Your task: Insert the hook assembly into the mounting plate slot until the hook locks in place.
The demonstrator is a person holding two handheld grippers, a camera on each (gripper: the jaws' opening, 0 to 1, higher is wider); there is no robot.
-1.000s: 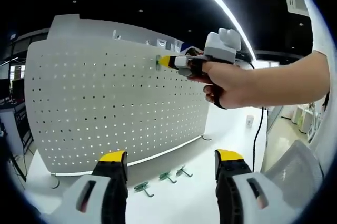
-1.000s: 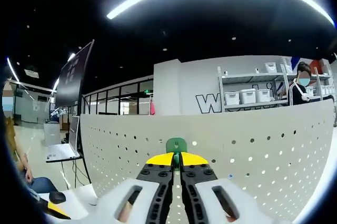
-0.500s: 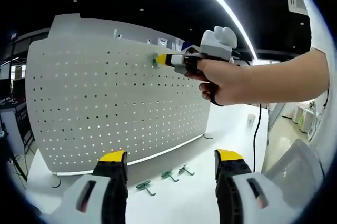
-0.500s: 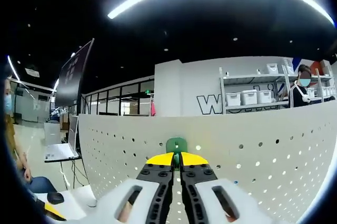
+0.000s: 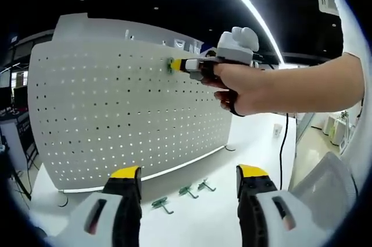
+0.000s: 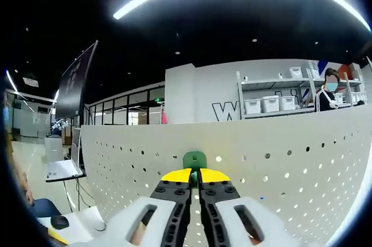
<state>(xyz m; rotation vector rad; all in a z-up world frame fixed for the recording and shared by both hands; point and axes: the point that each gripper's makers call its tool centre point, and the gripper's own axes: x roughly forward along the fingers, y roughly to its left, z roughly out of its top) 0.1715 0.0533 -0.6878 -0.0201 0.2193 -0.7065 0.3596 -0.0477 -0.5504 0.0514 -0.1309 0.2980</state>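
Three spare hooks (image 5: 181, 193) on the table (image 5: 232, 212), left tool (image 5: 189, 176) spread, right tool (image 6: 195, 172) pinching green hook (image 6: 195, 159) (at the pegboard (image 6: 279, 165)).

There is one white perforated mounting plate (image 5: 128, 113), standing upright on the counter (image 5: 197, 218). Four green hooks can be counted: one hook (image 6: 195, 160) is clamped in the right tool (image 6: 195, 175) at the plate, and three spare hooks (image 5: 181, 195) lie on the counter in front of the plate. There are two tools, the right one and the left tool (image 5: 189, 178), whose jaws stand apart with nothing between them.
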